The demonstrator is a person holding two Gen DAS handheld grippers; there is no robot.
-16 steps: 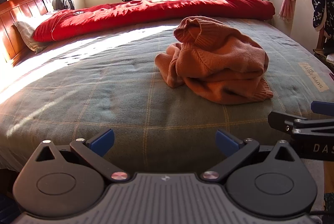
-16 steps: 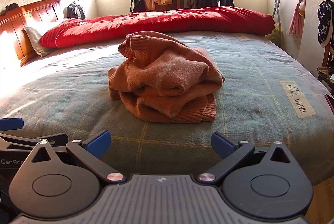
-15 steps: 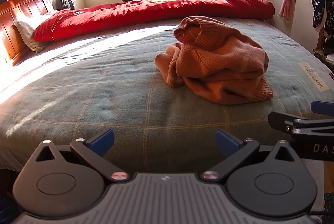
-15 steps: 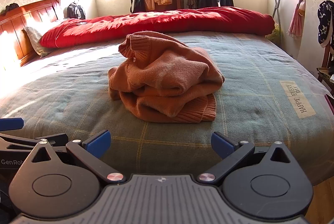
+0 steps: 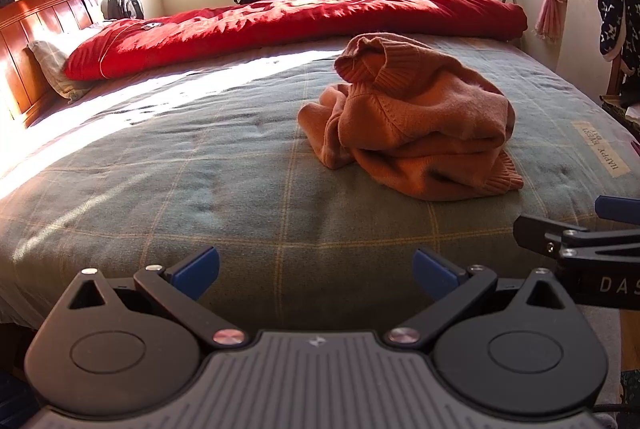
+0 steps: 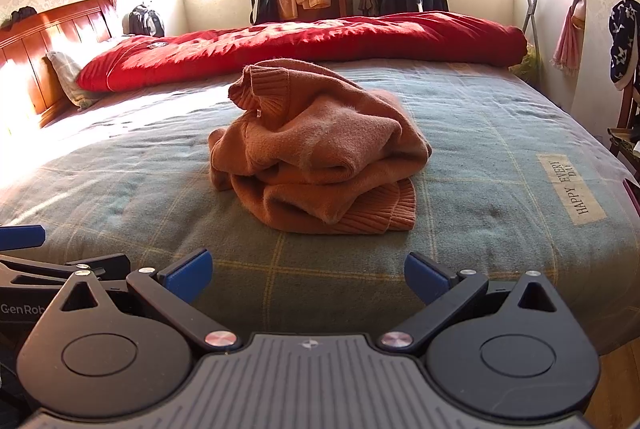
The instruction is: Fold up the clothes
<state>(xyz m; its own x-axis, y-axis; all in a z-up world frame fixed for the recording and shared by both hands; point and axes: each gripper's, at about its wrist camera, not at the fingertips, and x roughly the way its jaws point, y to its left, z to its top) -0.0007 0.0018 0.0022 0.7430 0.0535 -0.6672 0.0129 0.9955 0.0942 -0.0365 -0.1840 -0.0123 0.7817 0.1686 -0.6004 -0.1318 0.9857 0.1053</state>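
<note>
Nothing has moved since the earlier frame: folding has not begun.
Left gripper (image 5: pixel 316 265) and right gripper (image 6: pixel 308 269) hover at the bed's (image 6: pixel 120 189) near edge, jaws released and empty; the sweater (image 6: pixel 320 157) lies crumpled mid-bed, so next comes reaching in and spreading it flat.

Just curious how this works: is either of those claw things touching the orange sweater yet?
Apart. In the right wrist view the right gripper stands open with bare bedspread between it and the orange sweater; the left wrist view shows the same gap before the left gripper.
</note>
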